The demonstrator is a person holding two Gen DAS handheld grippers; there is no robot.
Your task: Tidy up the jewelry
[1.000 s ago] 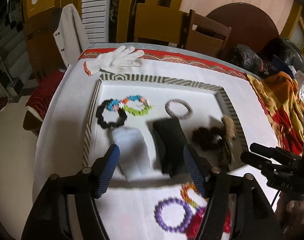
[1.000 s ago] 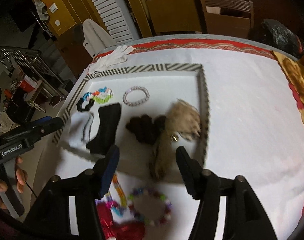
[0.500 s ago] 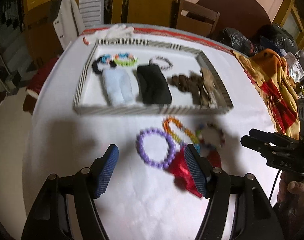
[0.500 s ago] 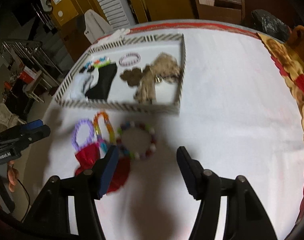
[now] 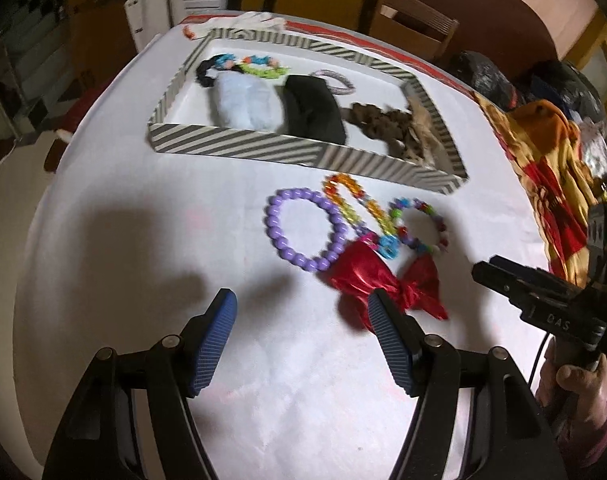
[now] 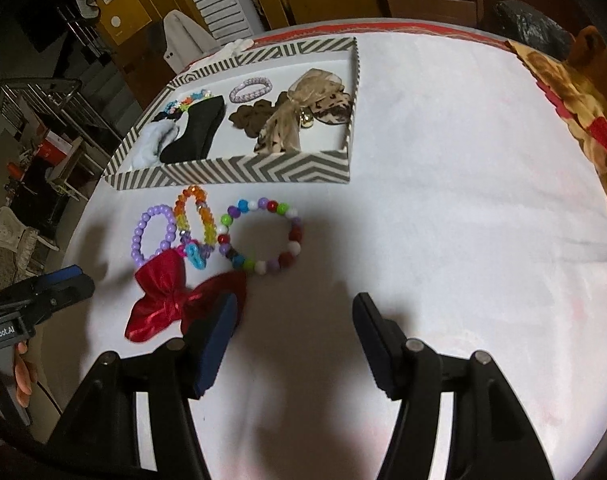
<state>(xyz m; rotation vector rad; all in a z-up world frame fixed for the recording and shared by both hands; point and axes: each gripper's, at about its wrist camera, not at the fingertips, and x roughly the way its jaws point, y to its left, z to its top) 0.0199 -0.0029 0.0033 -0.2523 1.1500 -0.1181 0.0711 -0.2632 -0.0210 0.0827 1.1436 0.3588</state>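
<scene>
Right wrist view: the right gripper [image 6: 293, 320] hangs half open and empty, the red bow [image 6: 171, 300] at ten o'clock, likely lined up for a pick. The left gripper [image 5: 303, 312] is also spread, empty. Bracelets [image 6: 259, 236] lie before the striped tray [image 6: 239, 172], awaiting sorting.

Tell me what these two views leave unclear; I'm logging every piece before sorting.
- Black beaded bracelet, left wrist view: half hidden behind the pale blue pouch.
- Red bow, right wrist view: its right loop is covered by the right tongs.
- Small blue charm: too small to identify.
</scene>
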